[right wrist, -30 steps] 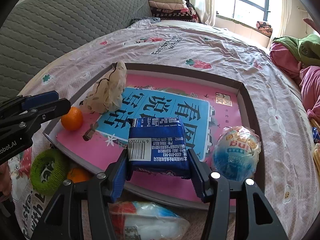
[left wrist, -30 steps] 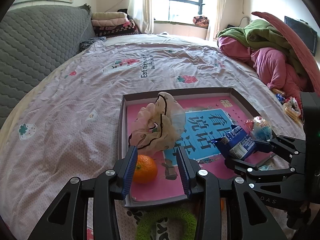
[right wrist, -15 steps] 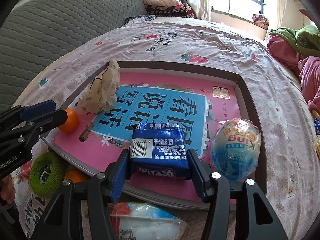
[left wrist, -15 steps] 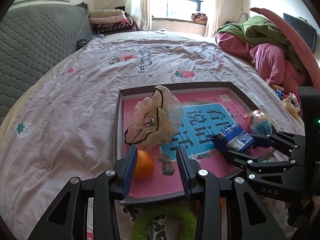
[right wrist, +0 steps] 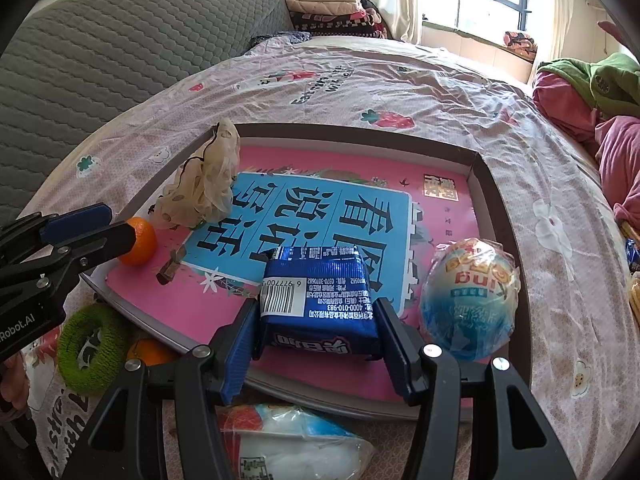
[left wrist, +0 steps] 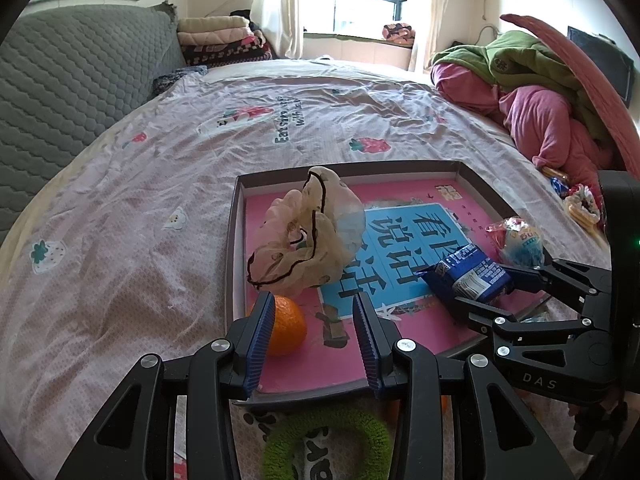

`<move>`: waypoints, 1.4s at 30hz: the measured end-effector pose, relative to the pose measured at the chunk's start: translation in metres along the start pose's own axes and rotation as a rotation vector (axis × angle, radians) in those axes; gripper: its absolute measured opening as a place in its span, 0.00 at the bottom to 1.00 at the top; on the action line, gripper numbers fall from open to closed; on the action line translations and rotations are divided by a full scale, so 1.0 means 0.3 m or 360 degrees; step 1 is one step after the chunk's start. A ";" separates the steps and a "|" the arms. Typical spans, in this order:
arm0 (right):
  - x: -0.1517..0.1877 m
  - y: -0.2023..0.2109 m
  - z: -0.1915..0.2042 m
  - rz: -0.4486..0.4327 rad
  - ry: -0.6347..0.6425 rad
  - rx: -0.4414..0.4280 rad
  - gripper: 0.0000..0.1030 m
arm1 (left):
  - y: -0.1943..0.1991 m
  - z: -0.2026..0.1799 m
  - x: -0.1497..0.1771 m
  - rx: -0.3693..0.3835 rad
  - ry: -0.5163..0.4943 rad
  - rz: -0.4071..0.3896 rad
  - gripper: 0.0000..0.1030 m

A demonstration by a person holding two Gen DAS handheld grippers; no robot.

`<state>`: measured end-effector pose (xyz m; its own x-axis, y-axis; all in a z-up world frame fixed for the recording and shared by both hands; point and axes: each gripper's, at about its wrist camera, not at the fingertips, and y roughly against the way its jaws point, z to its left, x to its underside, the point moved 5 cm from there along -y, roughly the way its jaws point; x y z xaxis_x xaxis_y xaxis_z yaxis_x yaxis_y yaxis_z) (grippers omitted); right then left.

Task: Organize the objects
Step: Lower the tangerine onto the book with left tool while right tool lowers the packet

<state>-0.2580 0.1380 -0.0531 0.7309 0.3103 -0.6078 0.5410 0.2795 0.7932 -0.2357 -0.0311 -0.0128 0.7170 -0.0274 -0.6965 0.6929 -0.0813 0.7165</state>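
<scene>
A shallow tray (left wrist: 236,240) with a pink and blue printed floor lies on the bed. My right gripper (right wrist: 316,320) is shut on a blue snack packet (right wrist: 320,280), low over the tray's near edge; the left wrist view shows the packet (left wrist: 466,276) tilted in the right gripper (left wrist: 480,288). My left gripper (left wrist: 312,304) hovers open over the tray's near left corner with nothing between its pads. An orange (left wrist: 288,330) sits just past its left finger. A crumpled beige cloth pouch (left wrist: 312,236) and a wrapped egg-shaped toy (right wrist: 470,300) also rest in the tray.
On the bedsheet in front of the tray lie a green woolly ring (right wrist: 90,350), a second orange (right wrist: 150,352) and a white, red and blue plastic packet (right wrist: 296,440). Piled pink and green bedding (left wrist: 552,120) fills the right side. A grey quilted headboard (left wrist: 60,80) stands at the left.
</scene>
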 end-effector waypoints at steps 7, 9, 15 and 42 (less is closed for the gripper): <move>-0.003 0.001 0.004 -0.0001 0.0020 0.0016 0.56 | -0.003 0.001 0.003 -0.0002 0.0009 0.0005 0.40; -0.003 0.001 0.004 0.0000 0.0020 0.0014 0.56 | -0.004 0.001 0.002 0.0000 0.0010 0.0004 0.40; -0.002 0.003 0.005 0.0004 0.0011 0.0003 0.56 | -0.001 0.007 0.001 -0.0004 0.0018 0.0002 0.40; -0.028 0.078 0.006 -0.0132 0.0011 0.0007 0.59 | 0.009 0.024 0.003 -0.0041 0.0032 -0.0001 0.57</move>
<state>-0.2507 0.1403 -0.0293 0.6808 0.2928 -0.6714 0.6012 0.3003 0.7405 -0.2338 -0.0384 -0.0117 0.7180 -0.0071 -0.6960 0.6947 -0.0557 0.7172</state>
